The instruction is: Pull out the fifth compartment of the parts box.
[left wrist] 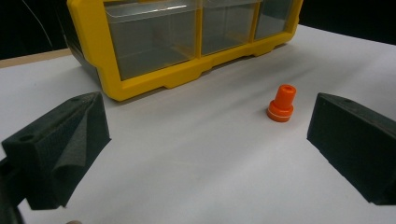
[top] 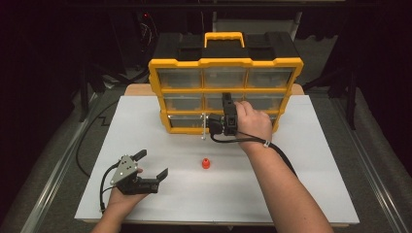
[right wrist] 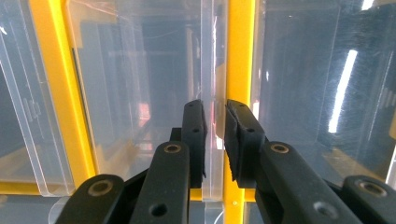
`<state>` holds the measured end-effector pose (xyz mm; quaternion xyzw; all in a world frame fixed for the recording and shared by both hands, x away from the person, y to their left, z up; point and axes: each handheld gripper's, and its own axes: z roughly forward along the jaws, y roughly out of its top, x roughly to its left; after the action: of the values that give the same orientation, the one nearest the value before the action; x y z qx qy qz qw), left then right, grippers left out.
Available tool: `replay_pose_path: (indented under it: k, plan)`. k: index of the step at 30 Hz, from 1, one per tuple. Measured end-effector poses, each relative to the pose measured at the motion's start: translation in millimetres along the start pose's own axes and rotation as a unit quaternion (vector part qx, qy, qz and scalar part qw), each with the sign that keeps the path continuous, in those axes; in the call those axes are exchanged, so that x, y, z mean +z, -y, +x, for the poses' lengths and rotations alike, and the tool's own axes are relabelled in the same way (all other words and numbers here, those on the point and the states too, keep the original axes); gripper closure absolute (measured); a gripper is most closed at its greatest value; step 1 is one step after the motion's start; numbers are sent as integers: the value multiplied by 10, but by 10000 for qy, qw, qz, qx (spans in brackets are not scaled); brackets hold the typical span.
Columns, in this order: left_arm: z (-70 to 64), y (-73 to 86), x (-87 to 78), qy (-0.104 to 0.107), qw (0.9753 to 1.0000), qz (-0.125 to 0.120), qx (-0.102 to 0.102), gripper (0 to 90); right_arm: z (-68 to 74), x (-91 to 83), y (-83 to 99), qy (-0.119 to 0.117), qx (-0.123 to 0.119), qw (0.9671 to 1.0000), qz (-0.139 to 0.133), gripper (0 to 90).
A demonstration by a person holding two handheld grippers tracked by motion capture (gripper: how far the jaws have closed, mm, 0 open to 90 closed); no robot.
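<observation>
The right gripper (top: 228, 104) is up against the front of the yellow drawer cabinet (top: 160, 92), which stands at the far side of the white surface (top: 311, 165). In the right gripper view its two black fingers (right wrist: 194, 135) are nearly together, one on each side of the thin upright edge of a clear drawer (right wrist: 211, 93), right beside a yellow frame bar (right wrist: 239, 56). They look pinched on that clear plastic lip, though a sliver of gap shows on the right-hand side, so I cannot tell whether the hold is firm. From the high view the hand (top: 252, 121) is turned on its side in front of the cabinet's middle and lower rows, its cable (top: 279, 155) trailing back along the forearm.

The left gripper (top: 153, 165) rests low over the near left part of the surface, held in the person's left hand (top: 124, 194), with the grey three-cornered plate (top: 124, 168) on top. Its fingers (left wrist: 60, 149) are spread wide apart and hold nothing.

A small orange plug (top: 206, 163) stands upright on the surface by itself, well in front of the cabinet and between the two hands, nearer the left gripper but apart from it. In the left gripper view it sits ahead of the open fingers, closer to the right-hand one, with a pale ring around its base
</observation>
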<state>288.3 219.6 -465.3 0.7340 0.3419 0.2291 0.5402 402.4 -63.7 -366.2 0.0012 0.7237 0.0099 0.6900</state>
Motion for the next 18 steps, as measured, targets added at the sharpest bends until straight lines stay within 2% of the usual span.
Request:
replay_pose_path:
  k: [9,10,18]
  plan:
    - [4,-1,2,14,10000,-11,-10,3,13,-95,18,32,-86,9999,-67,825]
    - [4,-1,3,15,10000,-14,-16,3,23,-108,21,8,-6,10000,-51,825]
    - [16,-2,6,35,10000,-38,-75,4,19,-236,36,18,-51,9999,-109,825]
